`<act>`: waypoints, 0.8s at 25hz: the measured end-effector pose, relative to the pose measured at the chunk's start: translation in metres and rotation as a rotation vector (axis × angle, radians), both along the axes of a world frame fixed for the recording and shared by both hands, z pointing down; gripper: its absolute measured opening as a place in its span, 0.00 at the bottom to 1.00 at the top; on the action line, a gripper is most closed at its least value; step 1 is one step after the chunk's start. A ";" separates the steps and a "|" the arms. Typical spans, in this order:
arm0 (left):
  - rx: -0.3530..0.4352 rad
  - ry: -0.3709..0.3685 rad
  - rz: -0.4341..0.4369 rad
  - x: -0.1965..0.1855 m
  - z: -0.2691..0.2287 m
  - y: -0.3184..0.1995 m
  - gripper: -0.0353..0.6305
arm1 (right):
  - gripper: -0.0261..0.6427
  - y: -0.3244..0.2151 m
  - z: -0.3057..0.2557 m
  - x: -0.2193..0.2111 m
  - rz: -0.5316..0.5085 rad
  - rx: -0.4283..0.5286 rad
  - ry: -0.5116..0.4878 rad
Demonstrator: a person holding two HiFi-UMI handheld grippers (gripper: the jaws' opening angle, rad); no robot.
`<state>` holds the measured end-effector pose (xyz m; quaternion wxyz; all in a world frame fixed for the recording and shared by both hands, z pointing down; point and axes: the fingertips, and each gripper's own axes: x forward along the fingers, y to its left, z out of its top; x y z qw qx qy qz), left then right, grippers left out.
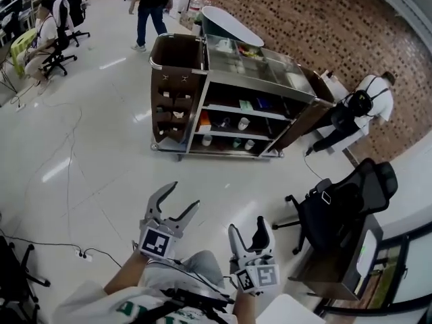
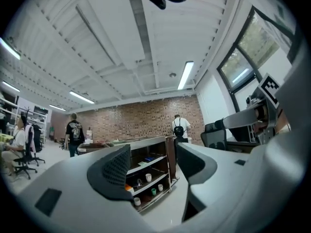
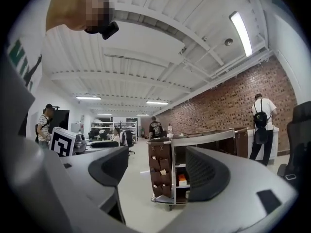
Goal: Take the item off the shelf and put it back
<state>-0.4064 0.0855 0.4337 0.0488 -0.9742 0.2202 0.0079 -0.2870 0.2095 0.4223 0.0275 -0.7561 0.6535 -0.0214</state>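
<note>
Brown wood sides and shiny grey metal shelves make up the shelf cart (image 1: 177, 79), which stands far off across the smooth pale floor (image 1: 101, 113). The item to take, maybe the orange box (image 1: 204, 121) or one of the little round white cups (image 1: 243, 123), sits on its shelves. The left gripper (image 1: 183, 196) has its grey jaws wide apart, the right gripper (image 1: 248, 225) has its jaws only a little apart, and neither holds anything. I think a hard jaw could bump a small smooth cup and tip it, because they sit close together on thin shelves.
</note>
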 end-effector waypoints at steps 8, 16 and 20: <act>-0.041 -0.006 -0.090 0.059 0.010 -0.045 0.49 | 0.59 -0.052 0.007 0.089 -0.066 0.040 -0.018; 0.021 -0.033 -0.178 0.191 -0.002 -0.067 0.49 | 0.58 -0.077 -0.012 0.248 -0.103 0.109 -0.021; 0.070 -0.049 -0.232 0.240 -0.018 -0.071 0.49 | 0.58 -0.082 -0.022 0.312 -0.129 0.141 -0.034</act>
